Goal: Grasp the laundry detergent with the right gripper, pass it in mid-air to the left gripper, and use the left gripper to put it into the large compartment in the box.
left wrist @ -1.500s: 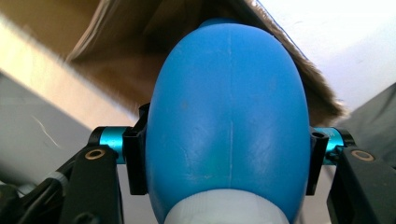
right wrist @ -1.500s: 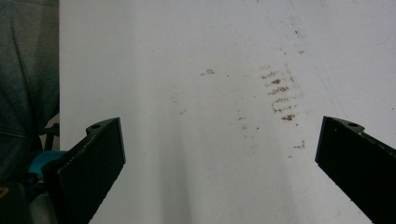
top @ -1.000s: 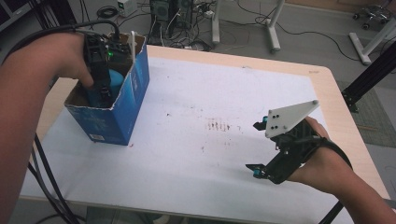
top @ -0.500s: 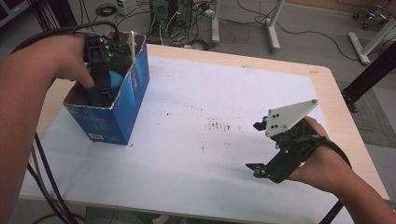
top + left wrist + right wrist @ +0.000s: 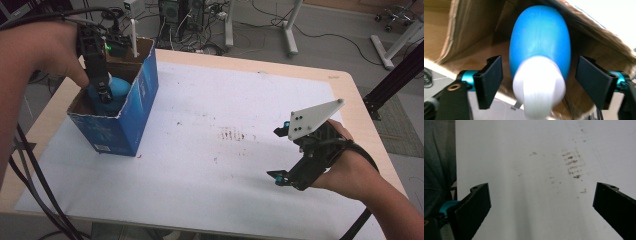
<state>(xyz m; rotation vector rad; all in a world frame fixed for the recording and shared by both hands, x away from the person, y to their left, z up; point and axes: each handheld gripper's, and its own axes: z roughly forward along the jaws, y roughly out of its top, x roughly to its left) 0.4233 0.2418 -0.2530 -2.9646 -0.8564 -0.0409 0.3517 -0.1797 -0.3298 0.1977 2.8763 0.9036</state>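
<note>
Nothing has shifted: left gripper (image 5: 537, 82) jaws wide astride the blue bottle (image 5: 540, 42) inside the cardboard box (image 5: 131, 117); right gripper (image 5: 541, 210) jaws wide over the table (image 5: 536, 170)

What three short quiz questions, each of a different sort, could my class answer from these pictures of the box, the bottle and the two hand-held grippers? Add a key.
1. True or false: the left hand-held gripper is clamped tight on the blue bottle.
2. Multiple choice: the blue bottle is A) lying on the white sheet, B) inside the blue cardboard box, C) between the right gripper's jaws.
3. Short answer: what lies under the right hand-held gripper?

Key
1. False: its jaws stand apart, one on each side of the bottle, with gaps.
2. B.
3. The white sheet on the table, with brown smudges; the jaws are open and hold nothing.
</note>
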